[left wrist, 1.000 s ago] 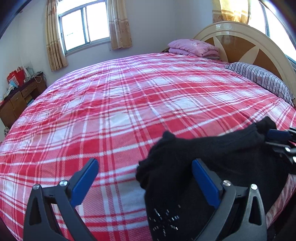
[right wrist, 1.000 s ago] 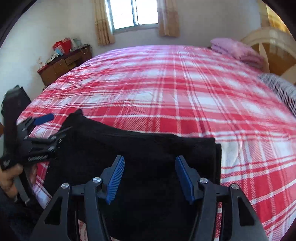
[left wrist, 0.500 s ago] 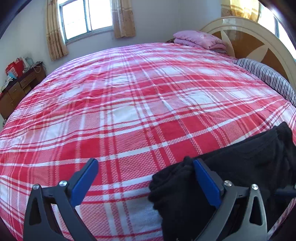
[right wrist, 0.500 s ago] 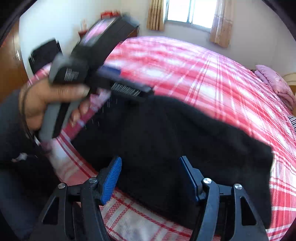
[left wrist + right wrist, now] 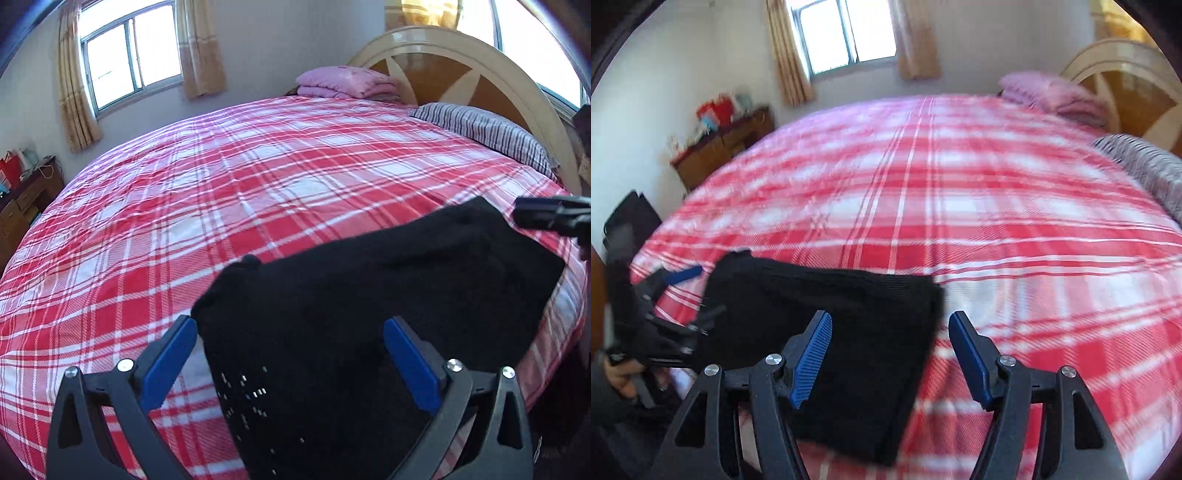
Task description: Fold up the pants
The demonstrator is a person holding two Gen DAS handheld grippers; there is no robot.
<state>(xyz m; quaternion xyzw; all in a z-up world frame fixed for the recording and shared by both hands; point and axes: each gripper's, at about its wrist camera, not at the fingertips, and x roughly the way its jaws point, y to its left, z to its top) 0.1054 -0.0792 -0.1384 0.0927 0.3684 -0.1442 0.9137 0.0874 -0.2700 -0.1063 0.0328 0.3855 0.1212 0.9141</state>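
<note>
A wide bed under a red-and-white plaid cotton cover [image 5: 258,192] fills the room. Folded pink blankets [image 5: 347,82] and a grey striped pillow [image 5: 487,133] sit by the arched wooden headboard [image 5: 443,62]; a brown wooden dresser [image 5: 720,147] stands beside the curtained window [image 5: 846,33].

Left tool [image 5: 290,354], right tool [image 5: 890,354]: black frames, blue ribbed pads, silver screws.

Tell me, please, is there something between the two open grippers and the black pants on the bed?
Nothing visible is in the way. The black pants lie on the plaid bedspread directly beneath the left gripper and the right gripper, whose jaws are open above the fabric.
</note>
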